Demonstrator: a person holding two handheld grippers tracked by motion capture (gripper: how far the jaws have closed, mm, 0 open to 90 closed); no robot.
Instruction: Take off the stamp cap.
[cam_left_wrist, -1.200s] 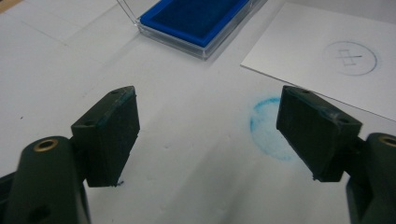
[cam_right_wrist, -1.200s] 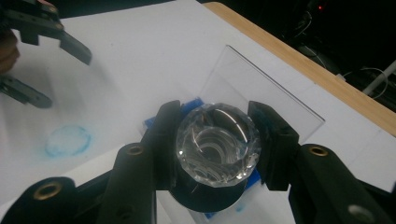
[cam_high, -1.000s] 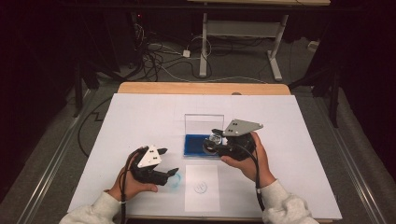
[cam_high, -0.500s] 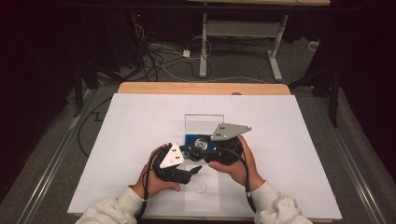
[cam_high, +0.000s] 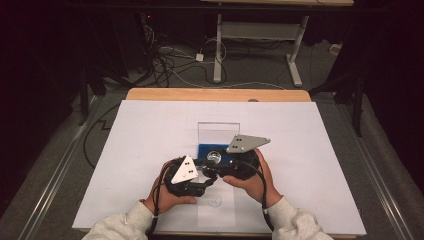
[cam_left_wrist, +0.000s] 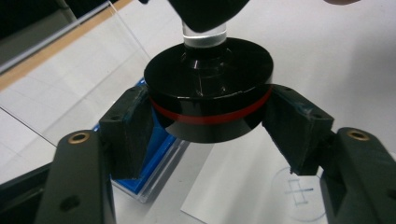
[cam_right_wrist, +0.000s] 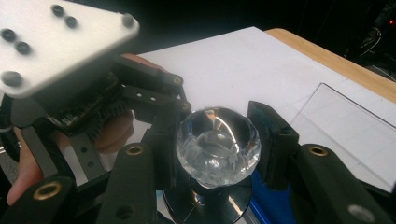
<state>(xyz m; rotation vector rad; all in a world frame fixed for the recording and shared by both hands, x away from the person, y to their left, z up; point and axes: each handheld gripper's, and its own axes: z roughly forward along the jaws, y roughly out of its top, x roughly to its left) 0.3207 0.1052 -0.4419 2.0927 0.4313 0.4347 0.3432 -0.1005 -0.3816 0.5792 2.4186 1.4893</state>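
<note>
Black two-jaw left gripper (cam_high: 209, 176) and right gripper (cam_high: 216, 162), brass-ringed screw holes, grey three-cornered plates, black trailing cables; sleeves (cam_high: 117, 226) light grey, possibly off-white.

A tabletop (cam_high: 150, 130) holds an open case (cam_high: 218, 142) near its middle, lid standing upright at the back. Just in front of the case, the left gripper (cam_high: 202, 181) and right gripper (cam_high: 216, 167) meet around a crystal trophy (cam_right_wrist: 217, 144). The left gripper sits at the trophy's round base (cam_left_wrist: 210, 100), the right gripper at its ball on top. A drawn circle (cam_high: 215, 201) lies nearer the person.
</note>
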